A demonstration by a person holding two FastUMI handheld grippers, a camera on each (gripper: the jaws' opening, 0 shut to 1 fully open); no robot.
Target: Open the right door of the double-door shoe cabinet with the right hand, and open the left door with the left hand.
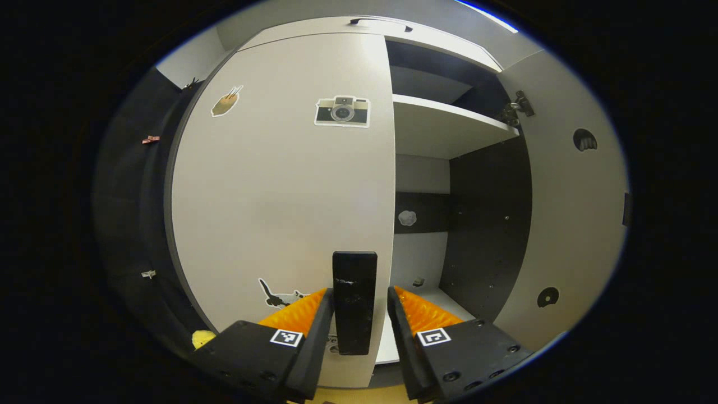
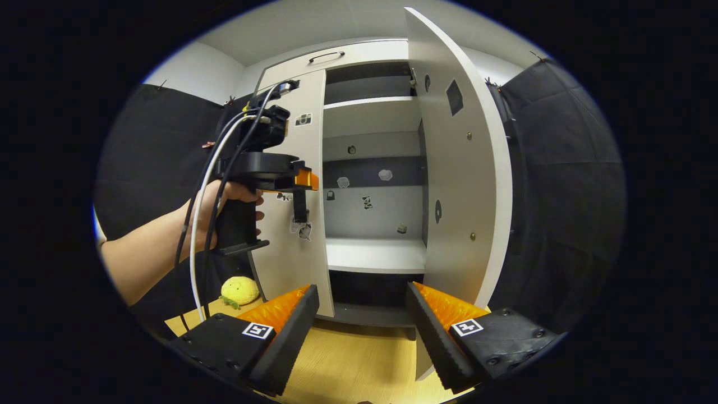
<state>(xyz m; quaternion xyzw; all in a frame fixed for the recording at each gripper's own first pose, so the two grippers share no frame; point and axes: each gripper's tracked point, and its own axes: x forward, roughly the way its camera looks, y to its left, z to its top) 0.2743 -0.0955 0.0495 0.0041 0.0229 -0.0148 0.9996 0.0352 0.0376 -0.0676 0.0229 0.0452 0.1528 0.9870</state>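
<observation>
While the right door (image 2: 460, 168) stands swung open, the left gripper (image 1: 360, 314) has its fingers spread either side of the closed left door's (image 1: 280, 185) black handle (image 1: 354, 300); the right gripper (image 2: 362, 320) hangs back, fingers wide.

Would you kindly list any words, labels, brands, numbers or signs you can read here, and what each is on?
No readable text or numbers.
Left door: picture stickers only, for example a camera sticker; no words.
Cabinet back wall: small stickers, too small to read.
Left gripper and right gripper: square coded markers, a pattern rather than letters.
</observation>
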